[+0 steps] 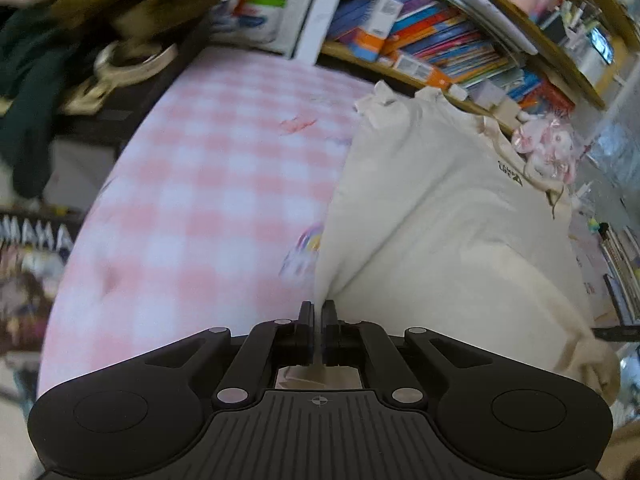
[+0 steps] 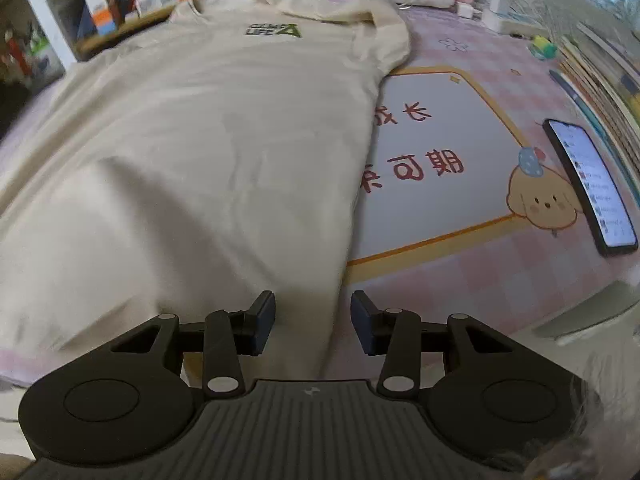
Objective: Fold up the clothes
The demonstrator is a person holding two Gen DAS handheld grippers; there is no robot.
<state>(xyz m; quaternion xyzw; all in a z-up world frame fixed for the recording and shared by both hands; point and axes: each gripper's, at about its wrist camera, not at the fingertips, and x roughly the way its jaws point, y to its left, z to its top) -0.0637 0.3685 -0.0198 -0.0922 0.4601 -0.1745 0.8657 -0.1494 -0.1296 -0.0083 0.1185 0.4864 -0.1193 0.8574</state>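
Left wrist view has the left gripper point(image 1: 319, 322) at bottom centre, its two fingers pressed together on a pinch of the cream T-shirt point(image 1: 432, 208), near what seems to be a lower corner or hem. From that pinch the cloth rises in a taut ridge and spreads over the right half of the frame, collar toward the upper right, on a pink checked cover point(image 1: 208, 184); shelves of books point(image 1: 432, 40) run along the top. Right wrist view shows the right gripper point(image 2: 313, 320) at bottom centre with its fingers spread apart and holding nothing, hovering over the shirt's near right edge. Here the shirt fills the left and middle of the frame, lying mostly flat with the printed chest face up at top centre and one sleeve point(image 2: 384, 36) out toward the upper right; a phone point(image 2: 588, 184) lies at the right, apart from the cloth. The fabric looks light, soft and limp, so it should drape and wrinkle rather than keep shape; hem corners, side seams and shoulders look like the surest places to take hold.
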